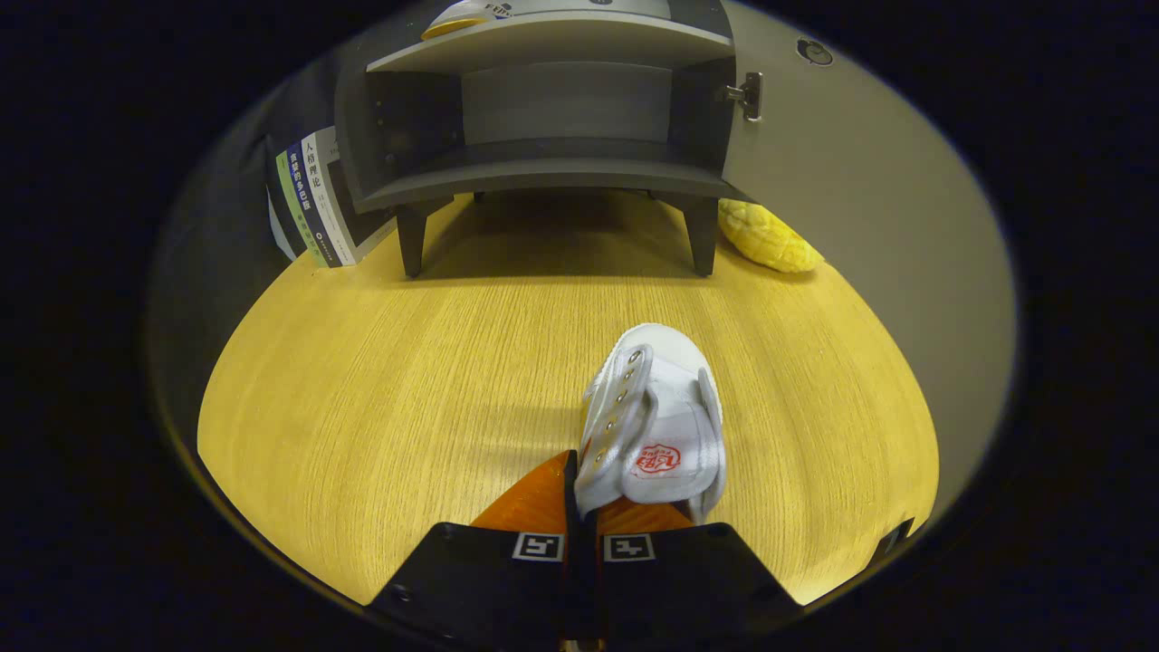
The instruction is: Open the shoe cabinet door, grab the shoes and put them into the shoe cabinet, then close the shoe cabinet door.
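Between the orange fingers (543,496), a white shoe (659,421) held above the table, cabinet open ahead
On my reading the task is about midway: the shoe cabinet (543,109) stands well beyond the fingers with its door (860,181) swung wide to the right, so the opening step looks done; the gripper (584,516) has its two fingers drawn nearly together, pinching the shoe's side wall by the eyelets, toe pointing toward the cabinet; carrying it onto the shelf and closing the door are left, and whether a second shoe waits I cannot tell; the wooden table (362,389) is pale, grained and bare between shoe and cabinet legs, with books (312,204) leaning left of the cabinet and a yellow pineapple-bun-like toy (770,237) by its right leg, against the door
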`<state>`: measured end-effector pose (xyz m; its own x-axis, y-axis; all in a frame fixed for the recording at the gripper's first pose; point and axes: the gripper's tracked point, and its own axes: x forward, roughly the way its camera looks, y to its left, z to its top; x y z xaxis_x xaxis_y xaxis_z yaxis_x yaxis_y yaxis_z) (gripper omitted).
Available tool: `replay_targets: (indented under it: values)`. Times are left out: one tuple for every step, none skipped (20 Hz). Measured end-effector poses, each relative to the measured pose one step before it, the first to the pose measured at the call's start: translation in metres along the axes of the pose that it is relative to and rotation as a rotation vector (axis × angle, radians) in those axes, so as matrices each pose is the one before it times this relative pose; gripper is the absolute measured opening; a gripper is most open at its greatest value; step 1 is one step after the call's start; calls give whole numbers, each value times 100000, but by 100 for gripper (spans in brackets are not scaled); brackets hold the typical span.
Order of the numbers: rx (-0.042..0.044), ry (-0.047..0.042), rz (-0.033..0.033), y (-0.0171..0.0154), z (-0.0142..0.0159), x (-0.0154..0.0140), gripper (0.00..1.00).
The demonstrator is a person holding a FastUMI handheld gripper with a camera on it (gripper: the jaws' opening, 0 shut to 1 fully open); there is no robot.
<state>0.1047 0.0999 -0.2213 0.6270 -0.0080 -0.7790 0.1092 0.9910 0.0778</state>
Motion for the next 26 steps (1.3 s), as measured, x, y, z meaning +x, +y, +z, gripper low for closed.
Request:
replay_targets:
  values:
    - [1544,-350,395,16,193,-342,2]
    - [710,-762,-119,-67,370,-426,2]
    - [-738,-1352,-592,-151,402,-414,2]
    - [-1875,-1539,-548,-106,445,-491,2]
    - [-2060,-1320,-199,23,479,-469,2]
    - [-1504,-1393,173,50,641,-598,2]
    - [-1418,-1737,424,130,617,-727,2]
    - [-1477,-1918,364,218,856,-783,2]
    - [-1193,-1517,346,181,773,-718,2]
    - [-448,-1463,580,257,948,-836,2]
    - [268,-1561,773,321,1056,-799,2]
    - [515,-1507,724,217,1175,-854,2]
    - [392,-2051,412,189,1314,-764,2]
    - [-143,-1978,57,97,1530,-766,2]
    - [-450,-2114,-54,35,1414,-678,2]
    - [-346,-2244,-24,-9,1614,-705,2]
    - [-45,-2633,46,84,1649,-672,2]
    - [482,-2567,294,73,1727,-587,2]
    - [553,-1920,646,166,1466,-416,2]
    - [297,-1629,550,77,1528,-403,2]
    - [38,-1734,262,-25,1565,-235,2]
    - [254,-2695,-176,-57,1813,22,2]
    - [-504,-2432,-292,-90,1714,31,2]
    - [-785,-2134,-491,-247,1725,279,2]
    - [-190,-1948,-535,-155,1602,333,2]
    - [-8,-1915,-299,-165,1784,423,2]
